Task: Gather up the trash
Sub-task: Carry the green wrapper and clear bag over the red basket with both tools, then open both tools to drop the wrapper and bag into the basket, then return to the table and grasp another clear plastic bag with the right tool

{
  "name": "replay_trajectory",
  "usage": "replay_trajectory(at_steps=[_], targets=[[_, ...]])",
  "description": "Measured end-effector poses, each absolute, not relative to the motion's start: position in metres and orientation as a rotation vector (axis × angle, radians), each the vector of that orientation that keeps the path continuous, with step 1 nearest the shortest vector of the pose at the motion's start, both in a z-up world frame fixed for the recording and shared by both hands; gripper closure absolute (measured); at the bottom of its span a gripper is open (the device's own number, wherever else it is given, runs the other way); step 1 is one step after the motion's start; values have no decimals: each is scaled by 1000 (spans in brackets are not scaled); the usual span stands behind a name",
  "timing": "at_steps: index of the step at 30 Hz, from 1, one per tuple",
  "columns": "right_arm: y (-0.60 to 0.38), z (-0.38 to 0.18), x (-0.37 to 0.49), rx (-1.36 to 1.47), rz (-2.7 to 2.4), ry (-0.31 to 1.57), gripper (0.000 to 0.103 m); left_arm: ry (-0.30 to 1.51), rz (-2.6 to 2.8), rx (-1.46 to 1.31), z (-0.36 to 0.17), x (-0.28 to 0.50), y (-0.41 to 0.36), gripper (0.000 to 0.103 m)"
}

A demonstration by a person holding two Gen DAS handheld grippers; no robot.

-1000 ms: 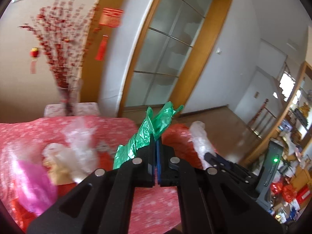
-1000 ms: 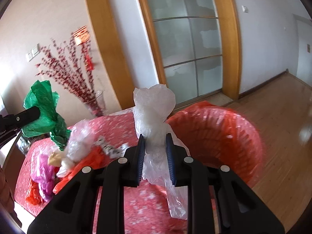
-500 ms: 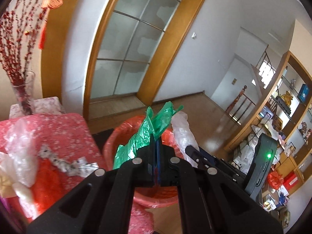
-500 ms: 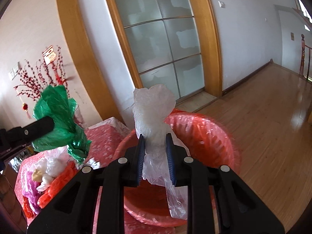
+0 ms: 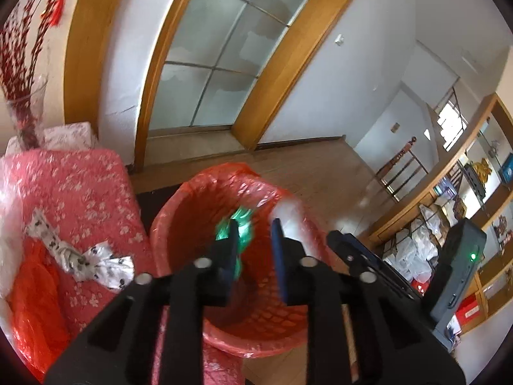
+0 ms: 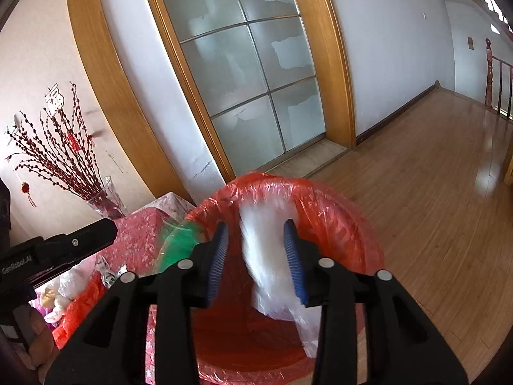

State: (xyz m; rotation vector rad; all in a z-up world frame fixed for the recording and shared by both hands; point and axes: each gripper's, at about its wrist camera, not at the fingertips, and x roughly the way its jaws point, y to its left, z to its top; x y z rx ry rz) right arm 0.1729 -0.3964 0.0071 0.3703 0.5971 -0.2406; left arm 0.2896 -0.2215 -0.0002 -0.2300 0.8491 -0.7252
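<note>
A bin lined with a red plastic bag (image 5: 205, 199) (image 6: 340, 211) stands on the floor beside the table. My left gripper (image 5: 255, 250) is open above the bin, and a blurred green plastic bag (image 5: 239, 224) (image 6: 179, 243) falls free between its fingers. My right gripper (image 6: 256, 256) is open over the bin too, and a blurred clear plastic bag (image 6: 272, 263) drops between its fingers. In the left wrist view the right gripper (image 5: 368, 263) shows at the right.
A table with a red flowered cloth (image 5: 80, 186) lies left of the bin, with a spotted wrapper (image 5: 83, 256), an orange bag (image 5: 32, 295) and other plastic trash (image 6: 70, 285). A vase of red branches (image 6: 102, 199) stands at the table's far end. Wooden floor (image 6: 433, 192) lies to the right.
Both grippers moved from above the table to over the bin and opened. The green bag and the clear bag left the fingers and are falling into the bin.
</note>
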Motion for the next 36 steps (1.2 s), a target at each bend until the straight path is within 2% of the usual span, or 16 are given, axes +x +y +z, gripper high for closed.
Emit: replay_trajectory(at_steps=[5, 7, 11, 14, 19, 28, 36], targets=[[-391, 4, 161, 330, -276, 588, 60, 828, -647, -181, -4, 279, -199, 76], [-380, 5, 157, 278, -279, 581, 61, 801, -615, -150, -1, 270, -190, 67], [-357, 8, 155, 177, -257, 573, 60, 735, -544, -74, 1, 243, -168, 65], [-340, 10, 152, 141, -225, 560, 53, 684, -478, -36, 2, 222, -140, 61], [-314, 17, 148, 120, -153, 551, 53, 628, -380, -32, 5, 197, -90, 56], [-264, 20, 152, 119, -42, 564, 53, 566, -177, -77, 9, 164, 6, 51], [-209, 15, 165, 116, 95, 600, 55, 581, -27, -155, -5, 146, 74, 51]])
